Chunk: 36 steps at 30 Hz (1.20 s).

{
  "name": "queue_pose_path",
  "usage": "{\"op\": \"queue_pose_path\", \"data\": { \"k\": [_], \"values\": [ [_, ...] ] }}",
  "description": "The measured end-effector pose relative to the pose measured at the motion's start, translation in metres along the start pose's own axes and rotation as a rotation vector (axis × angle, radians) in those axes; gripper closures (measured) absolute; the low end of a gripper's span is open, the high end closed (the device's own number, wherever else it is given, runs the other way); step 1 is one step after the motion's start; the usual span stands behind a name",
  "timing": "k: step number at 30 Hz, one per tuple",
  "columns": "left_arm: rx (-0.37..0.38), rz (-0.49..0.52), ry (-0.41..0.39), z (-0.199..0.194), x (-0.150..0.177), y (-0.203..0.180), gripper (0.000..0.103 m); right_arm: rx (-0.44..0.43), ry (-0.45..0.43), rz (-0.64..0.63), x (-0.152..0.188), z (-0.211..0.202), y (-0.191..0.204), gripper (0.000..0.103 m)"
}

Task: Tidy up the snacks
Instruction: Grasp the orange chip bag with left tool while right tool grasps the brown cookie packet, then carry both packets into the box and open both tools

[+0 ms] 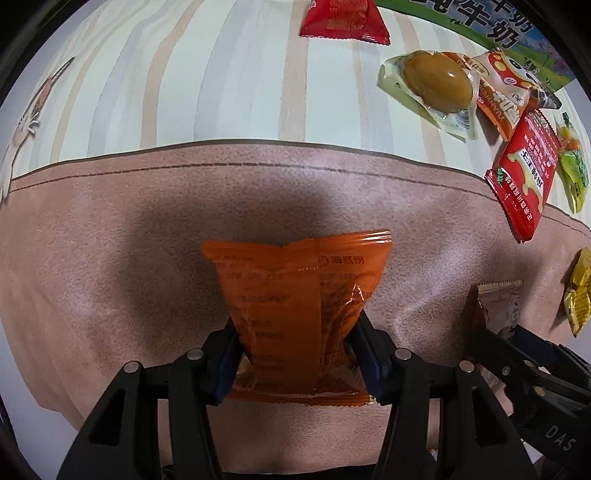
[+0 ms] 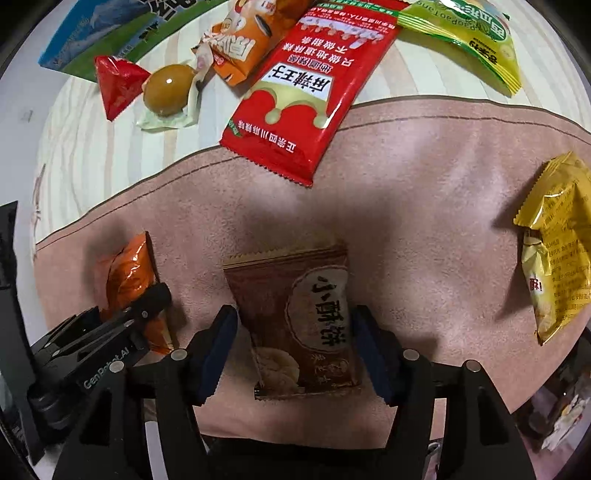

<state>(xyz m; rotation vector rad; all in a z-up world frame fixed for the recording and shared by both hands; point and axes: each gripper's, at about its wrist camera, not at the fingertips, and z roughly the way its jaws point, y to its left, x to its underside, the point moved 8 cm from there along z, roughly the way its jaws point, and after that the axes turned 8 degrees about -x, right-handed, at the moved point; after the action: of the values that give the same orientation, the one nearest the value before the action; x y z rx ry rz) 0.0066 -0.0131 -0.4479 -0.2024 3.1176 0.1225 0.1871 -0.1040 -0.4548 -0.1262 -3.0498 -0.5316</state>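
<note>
You have a tabletop under a striped cloth (image 1: 221, 74), with a pink mat (image 1: 110, 258) laid over its near part, and that mat looks to be where you are gathering the snacks. Beyond its edge lie the ones not yet sorted: a milk carton (image 2: 110, 33), a long red packet (image 2: 295, 92) overlapping the mat, a green packet (image 2: 472, 40), an orange-and-white packet (image 2: 240, 48), a wrapped egg (image 2: 170, 90) and a small red packet (image 2: 118, 83). A yellow packet (image 2: 554, 251) already lies on the mat. Your left hand-held gripper (image 1: 295, 354) is clenched on the orange packet (image 1: 299, 295), its pads pinching the wrapper inward just over the mat. Your right hand-held gripper (image 2: 295, 347) straddles the brown biscuit packet (image 2: 299, 321), which lies flat on the mat; the pads appear clear of it, so count it released. Judging by this, you are placing both: let the orange one go, then lift straight up and reach for the pile.
</note>
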Motion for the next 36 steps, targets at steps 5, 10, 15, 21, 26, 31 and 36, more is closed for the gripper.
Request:
{"op": "queue_pose_path", "data": {
  "k": [5, 10, 15, 21, 26, 31, 36],
  "values": [
    [-0.002, 0.003, -0.008, 0.005, -0.014, -0.007, 0.051, 0.015, 0.014, -0.007, -0.005, 0.014, 0.012, 0.034],
    [-0.004, -0.001, -0.006, 0.012, -0.024, 0.005, 0.051, 0.009, 0.025, -0.031, -0.023, 0.011, -0.003, 0.033],
    [-0.015, -0.004, -0.01, 0.013, -0.027, 0.003, 0.052, 0.056, 0.011, -0.073, -0.016, 0.012, -0.003, 0.043],
    [0.019, -0.006, -0.009, -0.006, -0.023, -0.007, 0.055, 0.011, -0.021, -0.057, -0.013, -0.002, -0.001, 0.044],
    [0.064, -0.009, -0.03, -0.035, -0.03, -0.015, 0.055, -0.052, -0.061, -0.046, -0.021, -0.032, 0.005, 0.044],
    [0.146, -0.028, -0.093, -0.09, -0.057, -0.019, 0.055, -0.131, -0.142, -0.046, -0.048, -0.09, 0.013, 0.044],
    [0.223, -0.035, -0.213, -0.17, -0.111, -0.025, 0.055, -0.193, -0.244, -0.074, -0.096, -0.158, 0.022, 0.044]
  ]
}}
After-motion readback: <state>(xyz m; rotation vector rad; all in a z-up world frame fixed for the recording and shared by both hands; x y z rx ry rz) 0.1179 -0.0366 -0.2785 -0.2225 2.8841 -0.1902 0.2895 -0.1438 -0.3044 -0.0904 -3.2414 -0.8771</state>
